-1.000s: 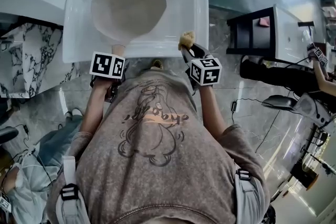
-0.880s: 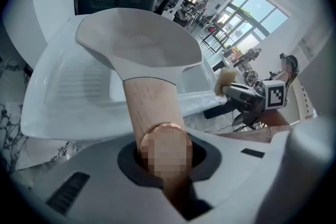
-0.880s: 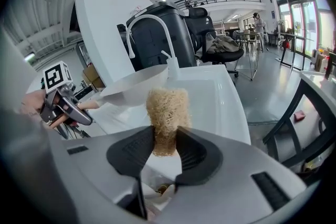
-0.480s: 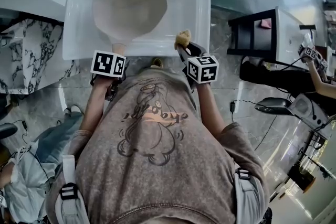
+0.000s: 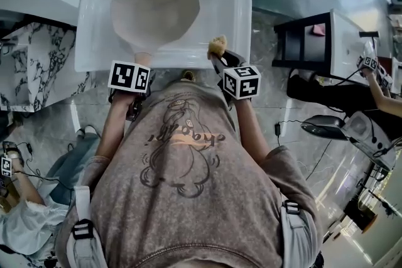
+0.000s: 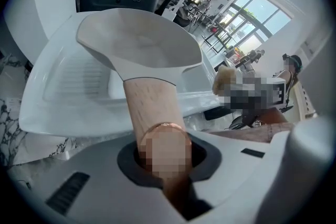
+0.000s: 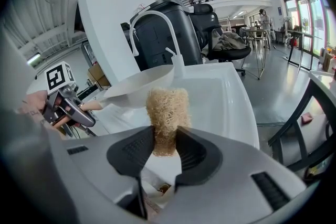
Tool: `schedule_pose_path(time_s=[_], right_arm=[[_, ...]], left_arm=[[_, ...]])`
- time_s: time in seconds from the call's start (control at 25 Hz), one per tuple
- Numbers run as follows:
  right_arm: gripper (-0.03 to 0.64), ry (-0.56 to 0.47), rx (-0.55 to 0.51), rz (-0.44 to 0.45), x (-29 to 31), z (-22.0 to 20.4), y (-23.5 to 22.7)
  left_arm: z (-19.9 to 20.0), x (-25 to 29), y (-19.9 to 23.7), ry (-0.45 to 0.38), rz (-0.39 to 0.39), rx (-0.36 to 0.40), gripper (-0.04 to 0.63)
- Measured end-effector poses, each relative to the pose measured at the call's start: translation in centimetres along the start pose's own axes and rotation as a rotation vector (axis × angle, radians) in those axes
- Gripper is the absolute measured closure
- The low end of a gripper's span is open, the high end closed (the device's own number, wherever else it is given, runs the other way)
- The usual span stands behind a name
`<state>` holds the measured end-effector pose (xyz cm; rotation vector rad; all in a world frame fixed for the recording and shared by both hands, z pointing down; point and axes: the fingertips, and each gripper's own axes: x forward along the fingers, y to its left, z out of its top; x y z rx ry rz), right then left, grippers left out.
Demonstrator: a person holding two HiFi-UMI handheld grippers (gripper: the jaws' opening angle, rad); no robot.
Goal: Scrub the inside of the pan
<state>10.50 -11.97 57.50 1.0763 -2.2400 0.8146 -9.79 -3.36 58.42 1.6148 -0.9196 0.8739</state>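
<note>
Right now you are at the start of the scrub, and nothing touches the inside of the pan yet. Your left gripper (image 6: pixel 163 152) has its jaws closed round the pan's wooden handle (image 6: pixel 149 105). The pan (image 5: pixel 155 6) sits over the basin of the white sink (image 5: pixel 242 16) with its open side facing up toward you. Its bowl lies toward the sink's far edge, left of middle, and the handle crosses the near rim. Whether the pan's underside rests on the basin I cannot tell. Your right gripper (image 7: pixel 165 147) is pinched on a tan loofah scrubber (image 7: pixel 167 110), which stands up out of the jaws. It hovers at the sink's near rim, right of the pan and apart from it.

The next move, as I judge it, is to carry the scrubber forward and left over the pan's near lip, then press it onto the inner surface. Your left gripper must hold the handle firm against that push. Tip the bowl a little toward the scrubber if you can.

As for room, the right part of the basin is open, so you have a free way in from that side. Mind the sink's near rim under the right gripper, the pan's own lip, and the faucet (image 7: pixel 152 18) at the far edge just behind the pan.
</note>
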Motion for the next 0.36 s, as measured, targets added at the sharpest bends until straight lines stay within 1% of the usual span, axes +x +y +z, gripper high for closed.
schedule_pose_path(time_s=[0.36], right_arm=[[0.476,0.020,-0.016,0.020,0.53,0.11,-0.04]], left_arm=[[0.31,0.24,-0.45,-0.008,-0.006,-0.025,0.532]])
